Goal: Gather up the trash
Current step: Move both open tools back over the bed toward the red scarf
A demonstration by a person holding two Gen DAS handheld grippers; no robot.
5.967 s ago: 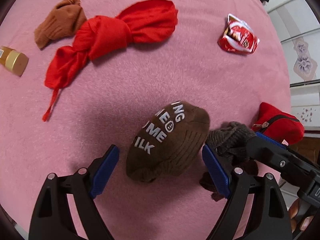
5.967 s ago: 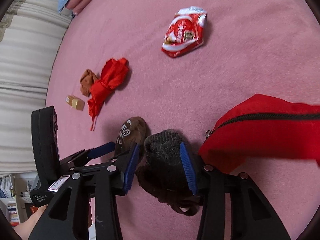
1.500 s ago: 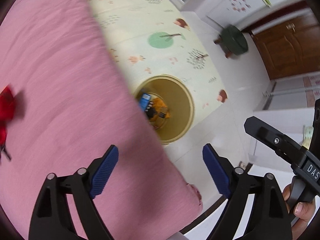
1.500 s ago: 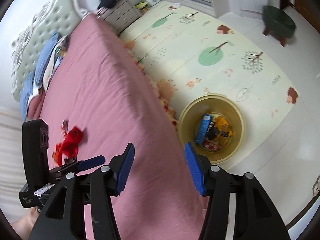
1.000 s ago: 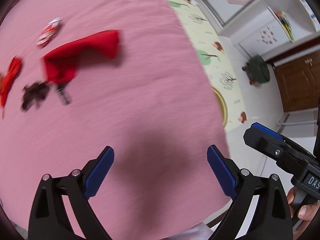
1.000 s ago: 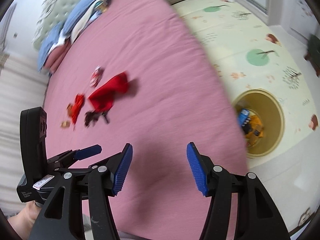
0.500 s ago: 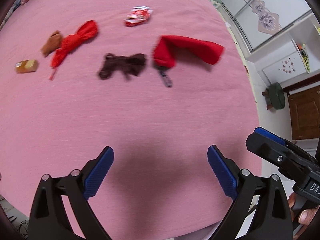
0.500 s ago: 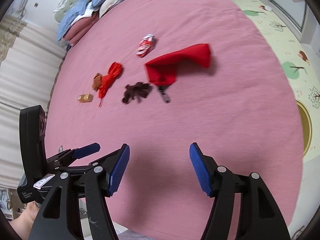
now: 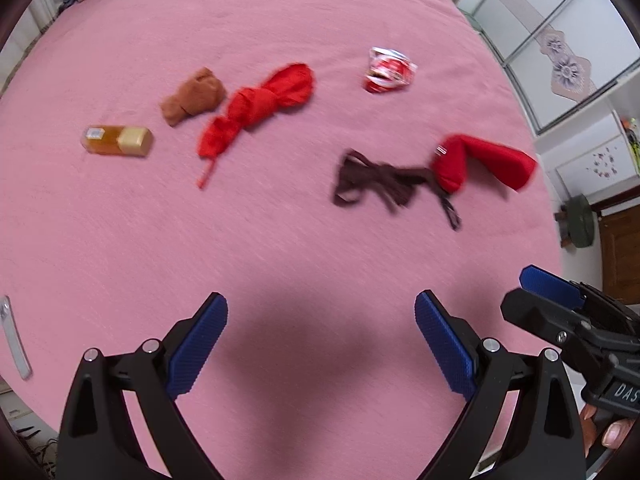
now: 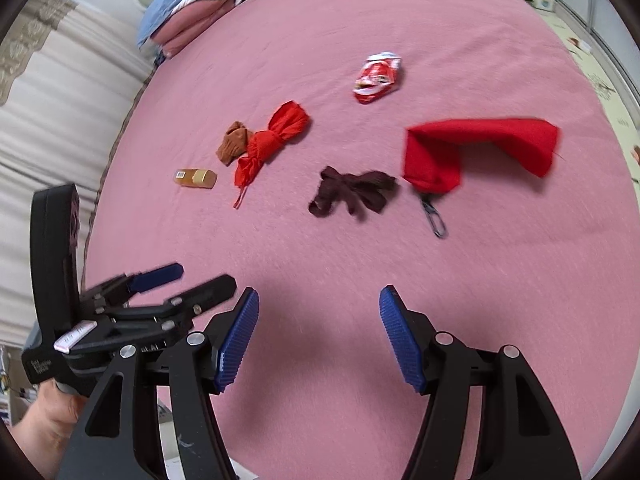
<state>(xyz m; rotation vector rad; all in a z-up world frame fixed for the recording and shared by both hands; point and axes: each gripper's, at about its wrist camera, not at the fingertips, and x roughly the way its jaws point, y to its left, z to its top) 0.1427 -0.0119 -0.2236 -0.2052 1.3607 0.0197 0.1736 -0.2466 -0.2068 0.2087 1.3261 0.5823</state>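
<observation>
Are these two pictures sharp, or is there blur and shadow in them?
Left wrist view: the red pouch and dark cloth are smeared by motion blur; a soft shadow lies between the fingers. Right wrist view: the same pouch has blurred edges; fisheye bends the bed's edge.

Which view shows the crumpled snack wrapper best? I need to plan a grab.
The right wrist view: the snack wrapper lies sharper there, its red-and-white print clearer. The left wrist view shows it too, whole but blurrier.

The left hand-held gripper (image 9: 321, 354) is matte black plastic with two angular arms, each tipped by a ribbed blue rubber pad and fixed with silver screws. The right hand-held gripper (image 10: 318, 344) is built alike. White letters "DAS" mark its body at four o'clock in the left view.
</observation>
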